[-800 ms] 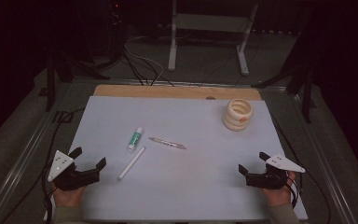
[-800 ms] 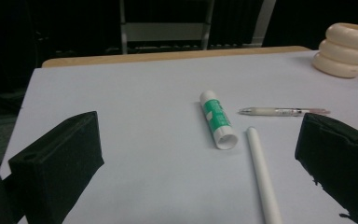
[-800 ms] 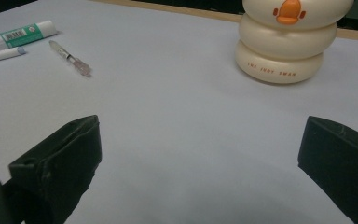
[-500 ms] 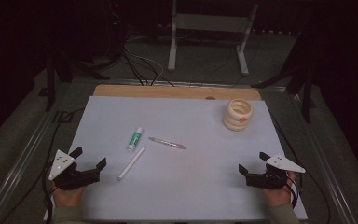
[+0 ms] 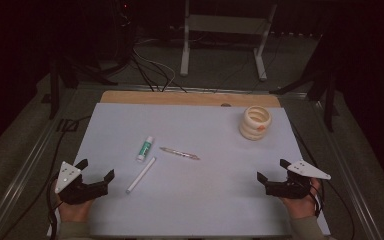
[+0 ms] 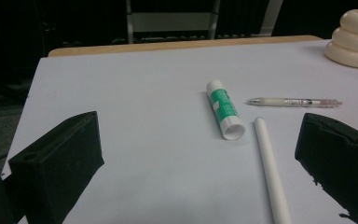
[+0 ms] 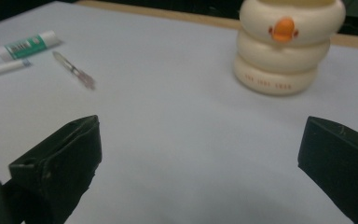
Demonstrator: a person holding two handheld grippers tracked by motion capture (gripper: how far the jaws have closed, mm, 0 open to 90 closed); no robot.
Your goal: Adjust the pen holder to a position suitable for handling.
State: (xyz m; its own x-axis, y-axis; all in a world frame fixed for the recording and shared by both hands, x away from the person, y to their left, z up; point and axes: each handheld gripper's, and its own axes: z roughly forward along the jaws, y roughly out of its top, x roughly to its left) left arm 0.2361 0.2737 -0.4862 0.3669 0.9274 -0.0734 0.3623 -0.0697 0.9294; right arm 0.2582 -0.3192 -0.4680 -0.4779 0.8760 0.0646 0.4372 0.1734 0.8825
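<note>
Left tongs point(image 5: 98, 170) at the near left corner of the tabletop point(image 5: 210, 195), jaws spread wide, nothing between them; the hand point(image 5: 72, 210) under them rests at the near edge. Right tongs point(image 5: 273, 172) at the near right, jaws likewise parted and empty, held just above the white sheet. Two tongs, four loose items. Nearest the left tongs: one white stick point(image 6: 271, 170), plain, lying lengthwise away from the near edge, its far tip close to the open end of one glue stick point(image 6: 223, 109), white tube with green label, lying on its side with no cap on. Just beyond the stick's tip, one pen point(image 6: 294, 101), pale barrel, lying crosswise, apart from the glue stick. Well apart, toward the far right of the sheet: one cream ringed container point(image 7: 290, 44), three stacked rings, orange mark on its top ring, small reddish lettering on the bottom ring, standing upright. Bare wood strip point(image 5: 180, 98) along the far edge.
</note>
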